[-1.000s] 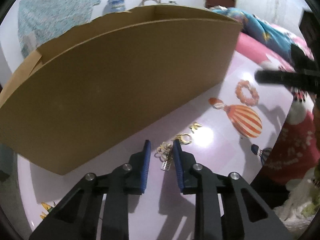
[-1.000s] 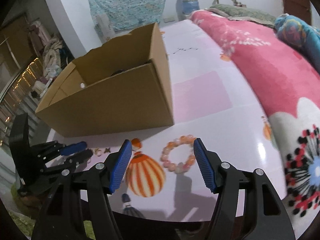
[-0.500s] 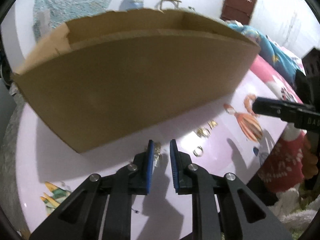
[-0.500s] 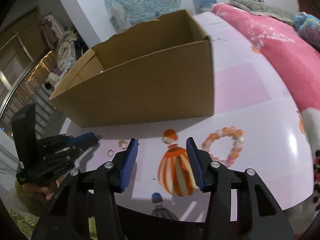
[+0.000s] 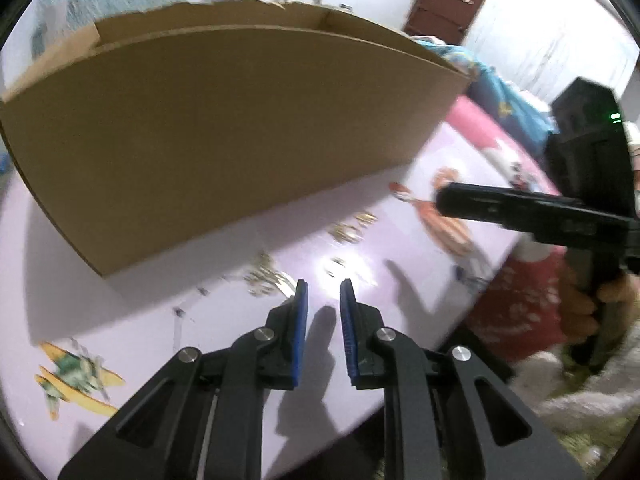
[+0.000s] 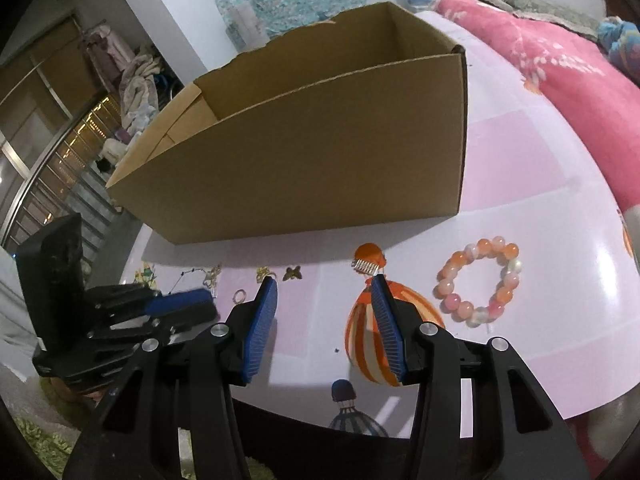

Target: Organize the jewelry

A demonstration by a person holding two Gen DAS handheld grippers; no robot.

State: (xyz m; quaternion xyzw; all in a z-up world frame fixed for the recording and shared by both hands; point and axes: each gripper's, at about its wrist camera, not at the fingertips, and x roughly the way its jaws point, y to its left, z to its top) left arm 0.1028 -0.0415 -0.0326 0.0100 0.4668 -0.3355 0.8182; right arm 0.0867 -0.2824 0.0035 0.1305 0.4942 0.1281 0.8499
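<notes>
Small gold pieces lie along the front of the cardboard box (image 6: 320, 152): a butterfly charm (image 6: 292, 273), an earring (image 6: 263, 271), a ring (image 6: 239, 296) and a thin chain (image 6: 196, 274). A small silver clip (image 6: 365, 266) sits just beyond my right gripper's right fingertip. The orange-and-pink bead bracelet (image 6: 478, 282) lies to the right. My right gripper (image 6: 324, 280) hovers half open over the balloon print, holding nothing. My left gripper (image 5: 323, 285) has a narrow empty gap. A blurred gold cluster (image 5: 266, 276) lies just left of its tips.
The table (image 6: 520, 152) wears a lilac cloth printed with balloons and a plane. A pink blanket (image 6: 560, 64) lies along its right side. The box (image 5: 240, 140) walls off the far side. In the left wrist view the right gripper (image 5: 444, 200) reaches in from the right.
The right jaws narrowed and slid left, from around the bracelet to over the balloon print. The left jaws narrowed, and the gold cluster that sat between them now lies to their left.
</notes>
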